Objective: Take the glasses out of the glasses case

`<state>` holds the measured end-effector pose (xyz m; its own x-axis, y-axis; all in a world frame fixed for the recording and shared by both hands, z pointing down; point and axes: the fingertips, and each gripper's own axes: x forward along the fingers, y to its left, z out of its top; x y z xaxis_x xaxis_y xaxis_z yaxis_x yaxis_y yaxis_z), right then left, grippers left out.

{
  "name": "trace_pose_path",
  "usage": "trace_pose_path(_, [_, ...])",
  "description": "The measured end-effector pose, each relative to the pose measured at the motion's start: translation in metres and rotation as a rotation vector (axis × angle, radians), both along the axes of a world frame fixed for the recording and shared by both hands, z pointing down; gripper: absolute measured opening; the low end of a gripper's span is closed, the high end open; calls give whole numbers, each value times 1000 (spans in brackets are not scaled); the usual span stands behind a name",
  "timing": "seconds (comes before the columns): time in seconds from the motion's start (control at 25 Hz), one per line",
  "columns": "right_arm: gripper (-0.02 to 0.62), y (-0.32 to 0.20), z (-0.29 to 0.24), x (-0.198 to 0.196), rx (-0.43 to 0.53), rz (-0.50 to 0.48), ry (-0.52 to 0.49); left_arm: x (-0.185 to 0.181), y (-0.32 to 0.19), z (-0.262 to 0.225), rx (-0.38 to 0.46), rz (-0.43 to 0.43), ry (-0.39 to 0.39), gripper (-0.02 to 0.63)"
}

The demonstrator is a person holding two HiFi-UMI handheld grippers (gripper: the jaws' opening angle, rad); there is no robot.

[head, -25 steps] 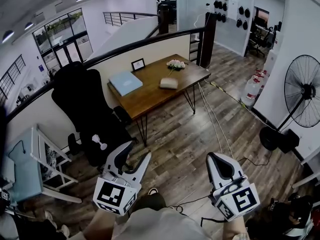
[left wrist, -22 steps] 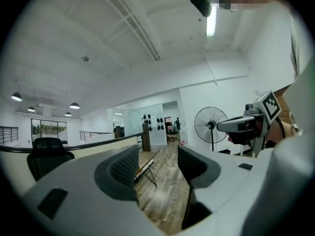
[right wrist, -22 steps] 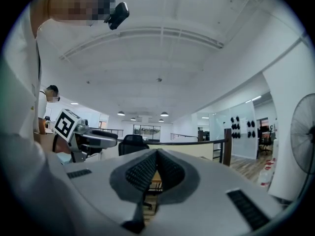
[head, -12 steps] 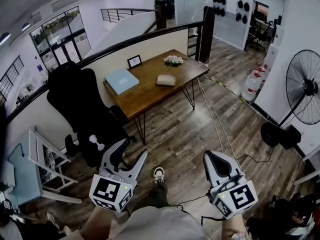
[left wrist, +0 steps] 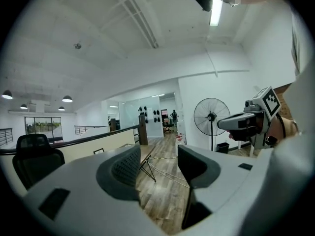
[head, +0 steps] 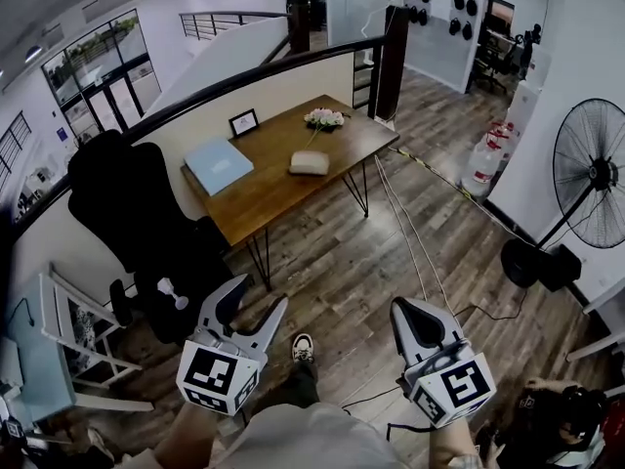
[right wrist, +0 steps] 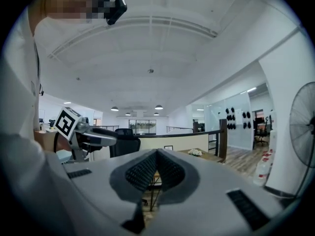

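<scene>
The glasses case is a small, pale beige, oblong case with rounded corners. It lies flat on the wooden desk, in the desk's right half and roughly midway between the front and back edges. Its lid is down, so the glasses inside cannot be seen. A bunch of pale flowers stands near it toward the back edge, and a light blue folder lies well apart on its left.

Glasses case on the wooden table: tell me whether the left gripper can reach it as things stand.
Probably not. The glasses case lies on the table, far across the floor from the left gripper, whose jaws stand open; only distance is in the way.
</scene>
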<state>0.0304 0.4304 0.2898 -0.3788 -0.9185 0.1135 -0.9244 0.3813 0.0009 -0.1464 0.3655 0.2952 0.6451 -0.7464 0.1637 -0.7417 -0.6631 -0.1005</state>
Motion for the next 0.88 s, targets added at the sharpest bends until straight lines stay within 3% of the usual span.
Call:
trace_pose_path(0.28, [3,-78,14,8,-60,22,13,11,-82,7,-39,25,8,235])
trace_pose_path(0.88, [3,-307,32,-13,-153,9,35,7,-310,21,-101,58,-11,235])
